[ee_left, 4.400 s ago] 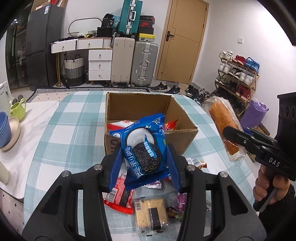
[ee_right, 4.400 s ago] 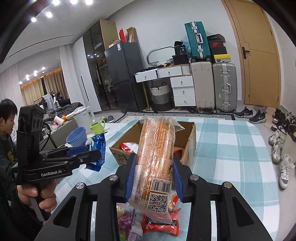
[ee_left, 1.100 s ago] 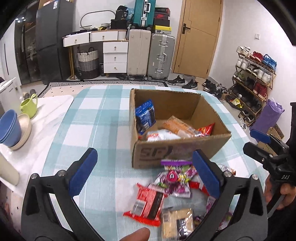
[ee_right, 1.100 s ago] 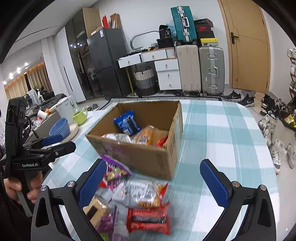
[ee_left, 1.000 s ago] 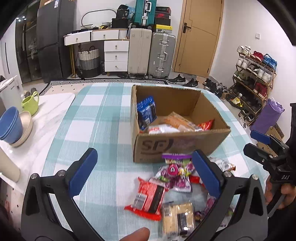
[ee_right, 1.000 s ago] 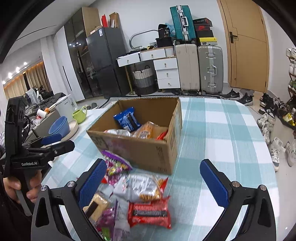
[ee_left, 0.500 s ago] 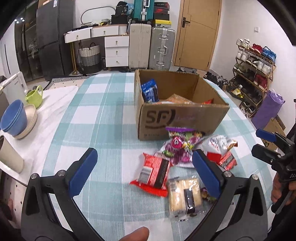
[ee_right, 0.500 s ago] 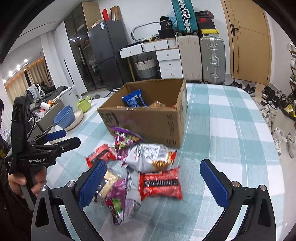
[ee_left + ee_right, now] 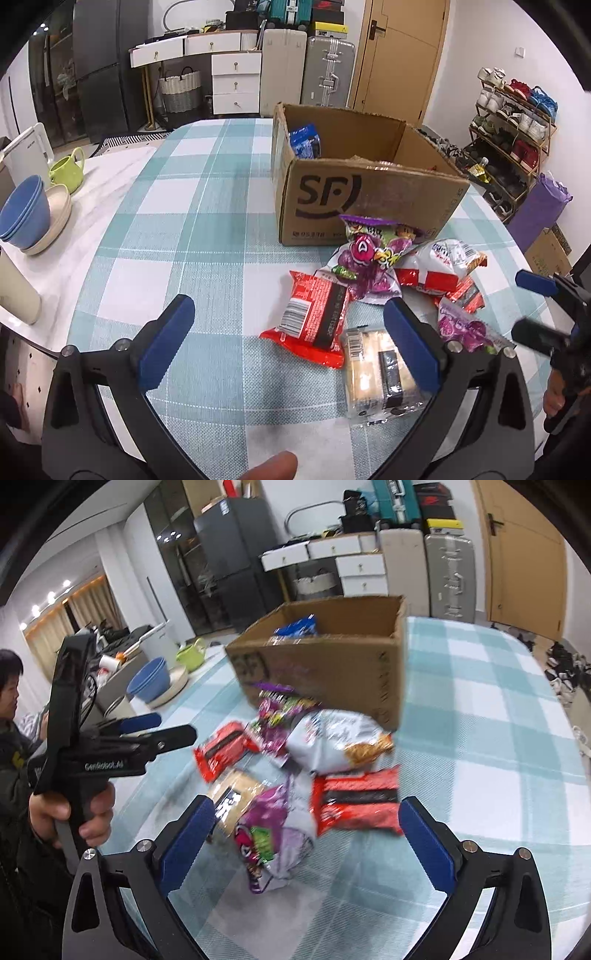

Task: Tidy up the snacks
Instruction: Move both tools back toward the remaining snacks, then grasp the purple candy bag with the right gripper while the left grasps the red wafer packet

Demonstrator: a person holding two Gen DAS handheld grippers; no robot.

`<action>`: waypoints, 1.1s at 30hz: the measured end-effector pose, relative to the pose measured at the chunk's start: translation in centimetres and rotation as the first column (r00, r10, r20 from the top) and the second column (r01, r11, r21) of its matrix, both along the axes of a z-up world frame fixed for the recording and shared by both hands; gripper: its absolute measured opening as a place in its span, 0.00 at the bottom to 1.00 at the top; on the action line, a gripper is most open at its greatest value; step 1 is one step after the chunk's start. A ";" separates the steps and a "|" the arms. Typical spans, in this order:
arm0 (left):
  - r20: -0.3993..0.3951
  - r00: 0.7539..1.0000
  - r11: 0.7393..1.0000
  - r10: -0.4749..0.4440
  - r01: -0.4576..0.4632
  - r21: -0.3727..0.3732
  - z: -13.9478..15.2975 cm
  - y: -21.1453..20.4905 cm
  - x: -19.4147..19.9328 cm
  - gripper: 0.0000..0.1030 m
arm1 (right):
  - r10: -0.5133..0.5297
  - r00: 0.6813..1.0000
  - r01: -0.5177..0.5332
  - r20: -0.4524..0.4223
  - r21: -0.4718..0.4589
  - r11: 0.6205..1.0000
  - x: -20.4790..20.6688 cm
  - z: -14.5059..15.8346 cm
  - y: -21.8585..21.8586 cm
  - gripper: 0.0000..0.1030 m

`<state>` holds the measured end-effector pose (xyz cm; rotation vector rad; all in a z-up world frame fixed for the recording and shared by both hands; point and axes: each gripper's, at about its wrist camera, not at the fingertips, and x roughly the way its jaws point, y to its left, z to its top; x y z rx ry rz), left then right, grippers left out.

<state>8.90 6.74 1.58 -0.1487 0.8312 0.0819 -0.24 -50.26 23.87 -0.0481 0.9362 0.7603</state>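
Note:
A cardboard box [image 9: 365, 195] [image 9: 332, 657] stands on the checked table with a blue cookie packet [image 9: 304, 142] [image 9: 297, 626] inside. Loose snacks lie in front of it: a red packet [image 9: 312, 319] [image 9: 221, 749], a purple candy bag [image 9: 373, 258] [image 9: 275, 716], a cracker pack [image 9: 380, 373] [image 9: 236, 797], a silver-and-red bag [image 9: 439, 266] [image 9: 336, 740], another red packet [image 9: 356, 801] and a small purple bag [image 9: 463, 328] [image 9: 273, 834]. My left gripper [image 9: 290, 341] is open and empty above the red packet. My right gripper [image 9: 306, 845] is open and empty over the small purple bag.
Blue and beige bowls [image 9: 27, 218] [image 9: 155, 681] and a green mug [image 9: 68, 170] [image 9: 190, 653] stand on a white cloth at the table's left. Suitcases, drawers and a fridge line the back wall. A shoe rack [image 9: 517, 110] stands to the right.
Both grippers released their snacks into the box earlier and opened. Over the last second both have pulled back and lowered toward the loose snacks in front of the box.

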 end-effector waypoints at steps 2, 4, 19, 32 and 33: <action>-0.014 1.000 1.000 0.001 -0.001 -0.008 -0.5 0.1 0.1 0.99 | 0.022 0.999 -0.021 -0.027 0.008 1.000 -0.2 -0.8 0.6 0.89; -0.026 1.000 1.000 -0.001 0.001 -0.007 -1.1 0.1 0.2 0.99 | 0.027 0.999 -0.027 -0.042 0.012 1.000 -0.3 -1.4 1.1 0.84; -0.095 0.995 0.999 0.008 -0.013 -0.053 -4.6 1.6 2.3 0.99 | 0.044 0.995 -0.043 -0.085 0.012 0.999 -0.8 -3.7 3.3 0.61; -0.115 0.993 0.998 -0.020 0.013 -0.054 -5.5 1.0 3.6 0.99 | 0.071 0.997 -0.066 -0.045 0.093 0.994 -1.8 -2.5 2.3 0.46; -0.115 0.993 0.998 -0.020 0.014 -0.053 -5.5 0.9 3.7 0.99 | 0.067 0.997 -0.063 -0.039 0.100 0.993 -1.9 -2.3 2.1 0.46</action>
